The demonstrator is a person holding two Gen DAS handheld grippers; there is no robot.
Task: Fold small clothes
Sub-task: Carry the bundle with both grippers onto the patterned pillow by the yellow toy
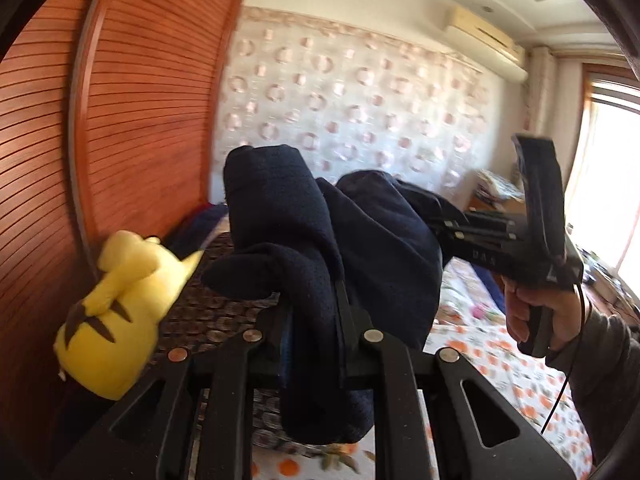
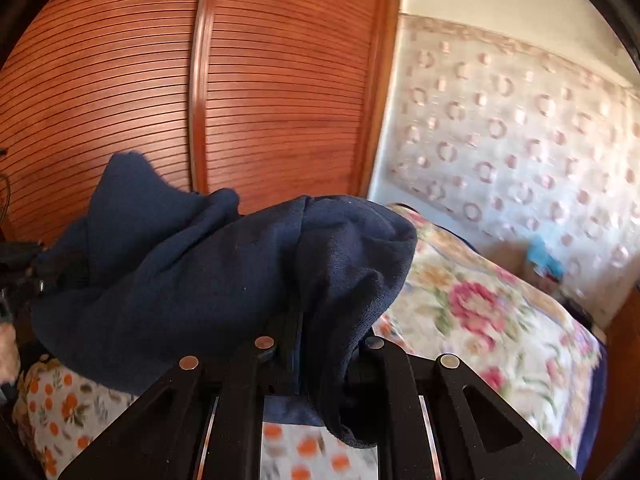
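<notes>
Up above the flowered bed (image 1: pixel 500 364), both grippers clamp one dark blue garment (image 1: pixel 320 248): the left gripper (image 1: pixel 312 312) pinches one bunched end, the right gripper (image 2: pixel 316 344) the other.

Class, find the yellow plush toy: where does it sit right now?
In the left wrist view the yellow plush toy lies at the lower left, against the slatted wooden wardrobe door, on the dark patterned cover left of the navy garment.

1. A reddish-brown slatted wooden wardrobe (image 2: pixel 280 92) fills the left side.
2. A white wall patterned with pink rings (image 1: pixel 352 92) stands behind the bed with the floral, orange-dotted sheet (image 1: pixel 516 364).
3. Daylight floods through the wood-framed window (image 1: pixel 608 184); a cream air conditioner (image 1: pixel 486 40) hangs high.
</notes>
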